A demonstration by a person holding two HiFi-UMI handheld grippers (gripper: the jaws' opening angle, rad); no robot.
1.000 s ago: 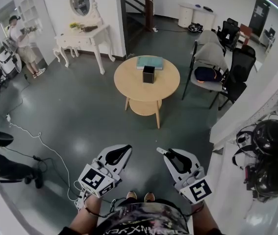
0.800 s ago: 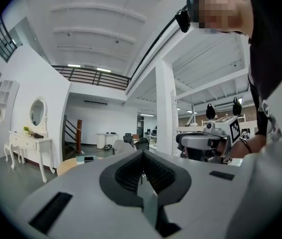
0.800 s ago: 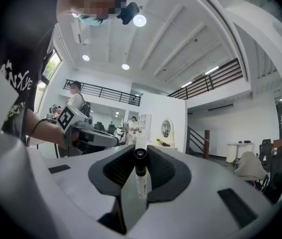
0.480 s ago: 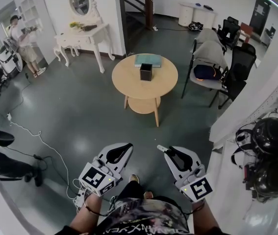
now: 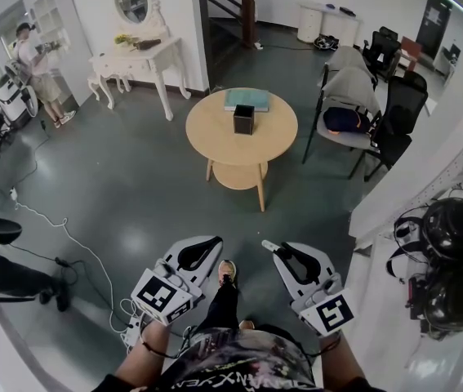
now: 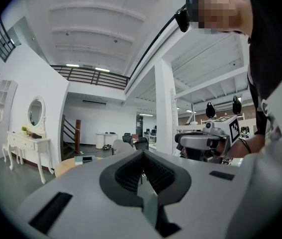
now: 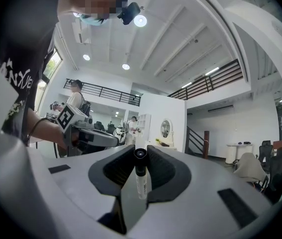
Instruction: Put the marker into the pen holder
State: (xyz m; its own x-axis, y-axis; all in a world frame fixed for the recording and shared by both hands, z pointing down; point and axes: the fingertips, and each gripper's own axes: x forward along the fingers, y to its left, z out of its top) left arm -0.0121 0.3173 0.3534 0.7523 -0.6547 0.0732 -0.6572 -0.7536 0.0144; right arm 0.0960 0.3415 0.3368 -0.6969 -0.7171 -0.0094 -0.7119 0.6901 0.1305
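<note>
Right here, the right hand-held gripper [image 7: 141, 156] has its two dark ribbed pads clamped on a slim white-barrelled marker with a black cap [image 7: 141, 177], which lies along the slot between them, cap end pointing away from the holder. From above, that right hand-held gripper [image 5: 280, 251] is held level at waist height, and a short white stub of the marker [image 5: 268, 245] pokes out past its tip. Beside it, well apart, the left hand-held gripper [image 5: 208, 245] also points forward. In its own view the left hand-held gripper [image 6: 141, 172] has its pads drawn together with nothing between them. Below the two grippers a shoe [image 5: 227, 269] steps out onto the grey floor [image 5: 133, 186]. A white cable [image 5: 76, 239] trails across the floor to the left. Well ahead stands a round pale wooden desk [image 5: 215, 137], and on it, near the far side, sits the black square pen holder [image 5: 243, 119], upright with its mouth open. A teal book [image 5: 247, 99] lies just behind the holder. To the right of the desk is a grey-draped chair [image 5: 347, 96]. To the left, against the wall, a white dressing table [image 5: 137, 62] carries an oval mirror [image 5: 135, 1], and a person [image 5: 35, 68] stands farther off by some shelves.
</note>
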